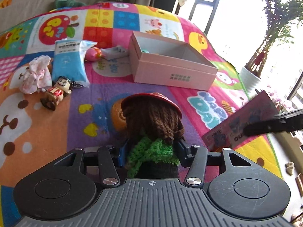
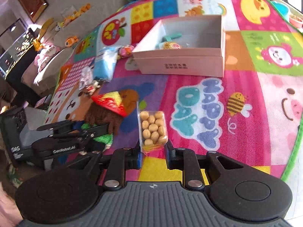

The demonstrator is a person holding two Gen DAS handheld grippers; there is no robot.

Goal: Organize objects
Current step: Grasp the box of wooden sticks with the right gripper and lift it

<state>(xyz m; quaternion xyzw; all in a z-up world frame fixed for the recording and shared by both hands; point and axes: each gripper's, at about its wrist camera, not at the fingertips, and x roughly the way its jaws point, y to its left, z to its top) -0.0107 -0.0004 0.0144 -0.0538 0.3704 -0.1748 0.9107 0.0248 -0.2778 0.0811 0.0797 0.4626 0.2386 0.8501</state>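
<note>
My left gripper (image 1: 152, 152) is shut on a crocheted doll (image 1: 151, 124) with brown yarn hair, a red hat and a green scarf, held above the play mat. The doll also shows in the right wrist view (image 2: 108, 111). My right gripper (image 2: 153, 154) is shut on a clear snack pack of round yellow balls (image 2: 153, 128); its printed back shows in the left wrist view (image 1: 240, 126). An open pink box (image 1: 170, 70) stands ahead on the mat, and in the right wrist view (image 2: 181, 64) small items lie inside it.
On the colourful mat (image 1: 56, 124) at the left lie a toy figure (image 1: 55, 92), a blue packet (image 1: 69, 62), a pink cloth doll (image 1: 36, 75) and a pink egg toy (image 1: 92, 54). A potted plant (image 1: 251, 75) stands at the right by the window.
</note>
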